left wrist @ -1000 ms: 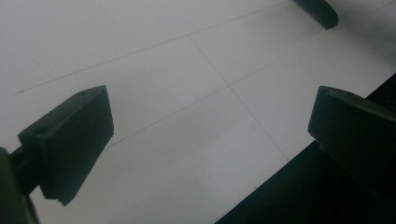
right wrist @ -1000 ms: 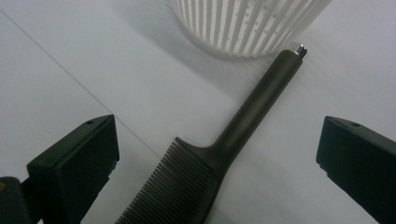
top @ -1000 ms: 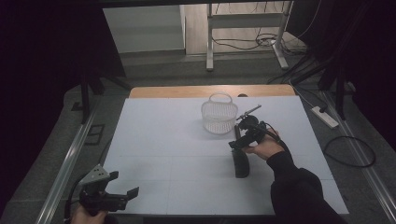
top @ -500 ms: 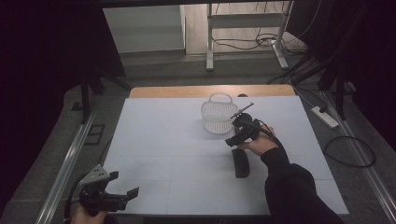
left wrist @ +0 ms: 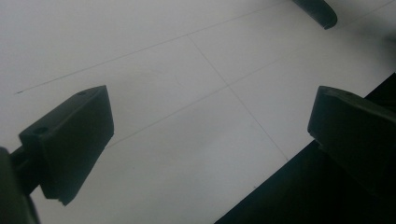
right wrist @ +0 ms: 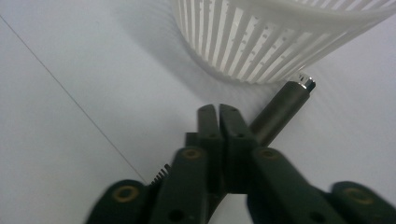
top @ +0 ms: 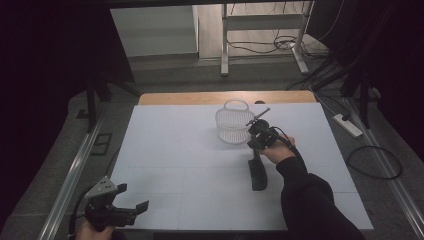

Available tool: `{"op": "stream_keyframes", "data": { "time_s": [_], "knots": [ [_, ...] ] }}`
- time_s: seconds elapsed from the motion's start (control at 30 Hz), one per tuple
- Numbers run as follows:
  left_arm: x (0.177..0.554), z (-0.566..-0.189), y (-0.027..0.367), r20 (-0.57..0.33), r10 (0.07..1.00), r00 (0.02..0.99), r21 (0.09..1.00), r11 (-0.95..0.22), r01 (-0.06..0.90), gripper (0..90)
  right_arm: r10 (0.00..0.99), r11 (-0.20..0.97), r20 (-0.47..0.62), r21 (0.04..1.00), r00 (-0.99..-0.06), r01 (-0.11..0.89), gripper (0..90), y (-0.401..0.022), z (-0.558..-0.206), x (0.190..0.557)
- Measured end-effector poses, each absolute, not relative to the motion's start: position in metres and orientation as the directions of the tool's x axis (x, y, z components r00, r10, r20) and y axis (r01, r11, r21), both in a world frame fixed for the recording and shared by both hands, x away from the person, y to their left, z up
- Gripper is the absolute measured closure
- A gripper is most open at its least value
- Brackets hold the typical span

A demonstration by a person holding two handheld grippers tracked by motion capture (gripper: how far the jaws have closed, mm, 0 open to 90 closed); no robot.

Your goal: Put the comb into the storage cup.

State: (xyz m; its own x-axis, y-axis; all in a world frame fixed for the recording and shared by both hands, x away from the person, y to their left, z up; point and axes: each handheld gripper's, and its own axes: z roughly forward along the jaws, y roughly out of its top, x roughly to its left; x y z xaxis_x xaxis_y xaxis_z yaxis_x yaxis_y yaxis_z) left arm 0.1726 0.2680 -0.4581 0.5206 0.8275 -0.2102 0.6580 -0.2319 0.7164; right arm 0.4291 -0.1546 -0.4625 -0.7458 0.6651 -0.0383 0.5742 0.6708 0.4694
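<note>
Table (top: 175,150): white-topped, marked with thin seam lines, a strip of bare wood along its far edge.

Sleeve (top: 310,205): dark, on the person's right arm, reaching in from the lower right across the table's right half.

Basket (top: 231,127): white, slatted, with a hooped handle; stood upright on the far middle of the table. In the right gripper view its slatted wall (right wrist: 261,37) rose just beyond the jaw tips.

Black tool (top: 258,172): long, dark, lying flat on the table on the near side of the basket, partly under the right wrist. One rounded end (left wrist: 317,9) showed at the top of the left gripper view.

Right gripper (top: 252,133): held in the right hand (top: 277,150) just beside the basket, on its right, aimed at the basket's foot. Its jaws had just been closing, and in the right gripper view (right wrist: 218,109) they stood pressed flat against each other with nothing visible between the pads.

Left gripper (top: 132,196): held in the left hand (top: 92,231) at the near left corner, well apart from the basket. Jaws spread wide over bare table (left wrist: 210,121), gripping nothing.

Rod (right wrist: 280,109): dark, slim, with a metal tip, slanting out from behind the right gripper's closed jaws toward the basket's base. In the high view it (top: 257,116) stuck up beside the basket's right rim. Whether the gripper held it could not be told.
</note>
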Motion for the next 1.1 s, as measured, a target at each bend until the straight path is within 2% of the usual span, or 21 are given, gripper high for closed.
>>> {"op": "stream_keyframes", "data": {
  "time_s": [0.3, 0.8, 1.1],
  "knots": [
    [0.173, -0.458, 0.268, -0.212, 0.826, 0.522, 0.716, -0.232, 0.659, 1.4, 0.643, 0.694, -0.05, 0.459, -0.764, 0.555, 89.5, -0.15, -0.47, 0.432],
    [0.173, -0.458, 0.268, -0.211, 0.825, 0.524, 0.714, -0.236, 0.659, 1.7, 0.642, 0.715, -0.039, 0.389, -0.766, 0.58, 89.5, -0.148, -0.499, 0.44],
    [0.173, -0.458, 0.268, -0.213, 0.825, 0.523, 0.715, -0.234, 0.659, 1.8, 0.65, 0.709, -0.043, 0.393, -0.759, 0.585, 89.5, -0.15, -0.501, 0.442]
  ]
}}
